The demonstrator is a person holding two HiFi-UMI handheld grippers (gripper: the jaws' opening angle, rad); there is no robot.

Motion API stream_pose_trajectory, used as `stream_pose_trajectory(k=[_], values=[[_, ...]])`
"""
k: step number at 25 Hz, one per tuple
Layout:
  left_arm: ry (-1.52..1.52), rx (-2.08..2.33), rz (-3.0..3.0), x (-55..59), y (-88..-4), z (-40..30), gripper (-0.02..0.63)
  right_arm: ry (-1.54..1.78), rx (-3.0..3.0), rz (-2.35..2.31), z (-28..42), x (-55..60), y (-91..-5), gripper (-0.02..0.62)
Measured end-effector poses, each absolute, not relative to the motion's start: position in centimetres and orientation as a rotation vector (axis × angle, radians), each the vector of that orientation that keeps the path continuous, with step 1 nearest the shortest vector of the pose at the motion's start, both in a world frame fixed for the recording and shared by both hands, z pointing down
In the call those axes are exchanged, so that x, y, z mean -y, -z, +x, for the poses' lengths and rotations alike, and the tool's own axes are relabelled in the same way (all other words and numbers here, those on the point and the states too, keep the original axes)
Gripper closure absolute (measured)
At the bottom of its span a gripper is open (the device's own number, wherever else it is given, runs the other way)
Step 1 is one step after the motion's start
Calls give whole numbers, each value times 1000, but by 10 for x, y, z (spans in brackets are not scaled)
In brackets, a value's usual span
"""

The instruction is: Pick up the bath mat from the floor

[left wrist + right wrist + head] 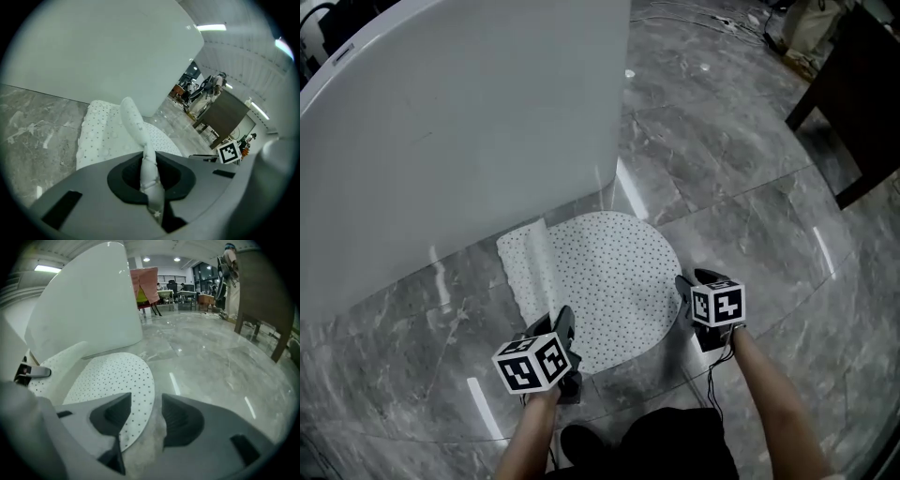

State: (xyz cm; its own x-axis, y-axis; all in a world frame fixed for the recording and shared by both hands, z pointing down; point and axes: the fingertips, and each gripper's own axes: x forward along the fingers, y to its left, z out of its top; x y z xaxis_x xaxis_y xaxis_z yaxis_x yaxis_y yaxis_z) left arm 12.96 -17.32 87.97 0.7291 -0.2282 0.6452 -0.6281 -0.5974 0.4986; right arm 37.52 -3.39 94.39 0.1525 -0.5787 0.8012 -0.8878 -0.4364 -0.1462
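My left gripper (pixel 150 177) has its fingers clamped on a raised fold of the mat (pixel 614 272). My right gripper (pixel 143 416) has its fingers apart around the mat's edge, not yet gripping. Most of the mat lies on the floor (pixel 750 234), so I judge the lift barely begun.

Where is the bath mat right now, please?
The bath mat lies on the floor beside the white tub, mid head view, left gripper pinching its edge.
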Motion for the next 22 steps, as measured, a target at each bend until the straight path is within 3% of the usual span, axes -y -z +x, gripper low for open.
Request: stream_pose_trajectory(k=[6,18,22], values=[[-710,631,2214,171,-877,127,584,-1257,1420,2085,381,53,-960,313],[-636,731,2166,198,-877,73,584,-1339,1383,2097,349,68,-982,275],[-598,770,2141,208,-873,57,584,-1445,1549,1919,306,85,-977,276]])
